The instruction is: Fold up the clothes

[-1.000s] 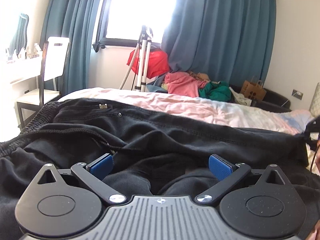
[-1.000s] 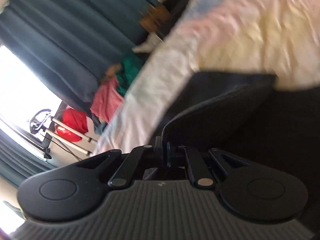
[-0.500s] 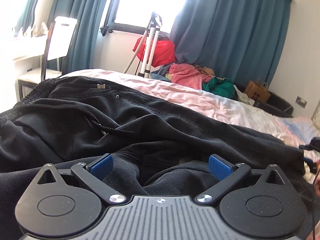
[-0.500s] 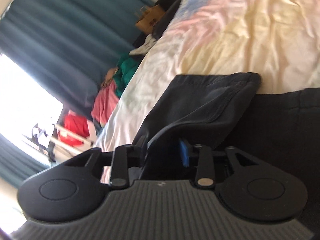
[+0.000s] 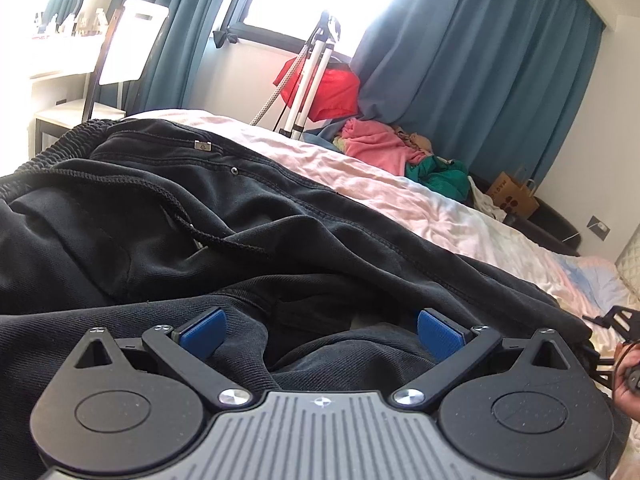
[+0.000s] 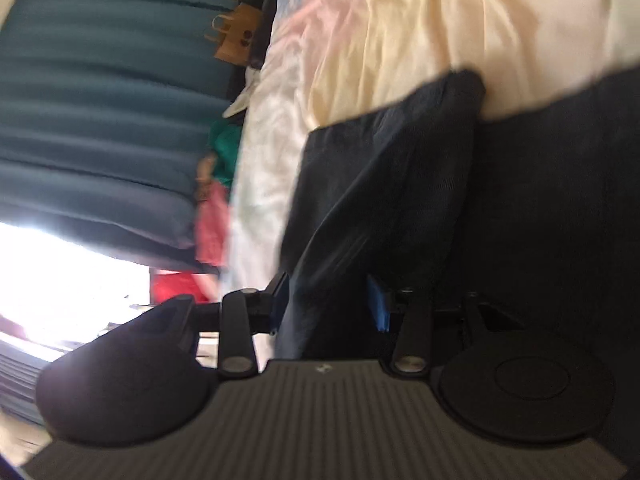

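Note:
Black drawstring trousers (image 5: 240,220) lie spread across the pale pink bed sheet (image 5: 400,200), waistband at the far left. My left gripper (image 5: 320,332) is open, low over bunched black fabric near the crotch, its blue pads (image 5: 200,330) apart with cloth lying between them. In the right wrist view, which is tilted and blurred, a trouser leg end (image 6: 380,180) runs between the fingers of my right gripper (image 6: 328,304). Its jaws stand apart and do not press the cloth. The sheet (image 6: 400,40) shows beyond the hem. The right gripper (image 5: 616,320) and a hand (image 5: 628,384) also show at the left view's right edge.
Beyond the bed stand a tripod (image 5: 312,76) with red cloth (image 5: 336,88), a pile of pink (image 5: 376,148) and green (image 5: 440,176) clothes, and a paper bag (image 5: 512,196). A chair (image 5: 132,48) and a desk are at the left. Blue curtains (image 5: 460,60) hang behind.
My right gripper, shut on the trouser leg hem a second ago, has opened and rolled. My left gripper stayed open and has shifted a little along the trousers.

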